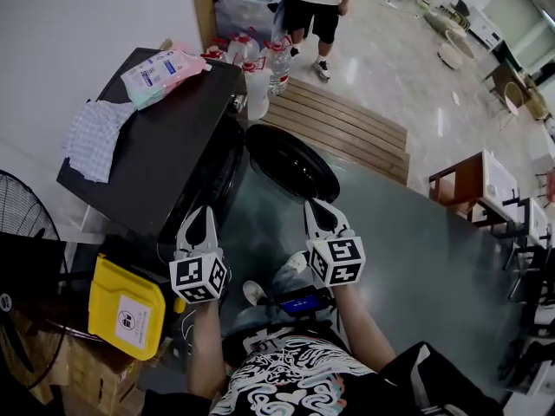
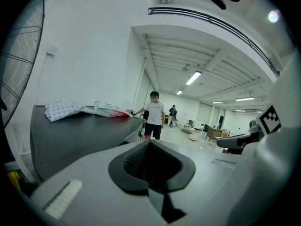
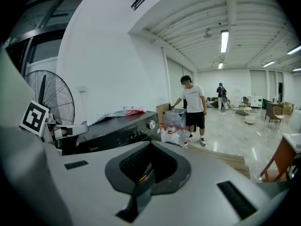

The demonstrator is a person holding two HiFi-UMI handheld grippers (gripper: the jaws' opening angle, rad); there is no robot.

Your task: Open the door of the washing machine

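Observation:
In the head view the black washing machine (image 1: 165, 137) stands at the left, and its round door (image 1: 290, 161) is swung out wide from the front. My left gripper (image 1: 206, 217) is held up in front of the machine, jaws shut with nothing between them. To its right, my right gripper (image 1: 314, 208) hovers just below the open door, also shut and empty. The left gripper view looks over the machine's dark top (image 2: 80, 131) past the shut left gripper (image 2: 149, 146). In the right gripper view the shut right gripper (image 3: 149, 149) faces the control panel (image 3: 124, 130).
A checked cloth (image 1: 95, 137) and a pink packet (image 1: 160, 72) lie on the machine's top. Water bottles (image 1: 260, 63) and a wooden pallet (image 1: 347, 124) sit beyond the door, where a person (image 1: 319, 7) stands. A fan (image 1: 26, 224) and a yellow box (image 1: 128, 306) are at my left.

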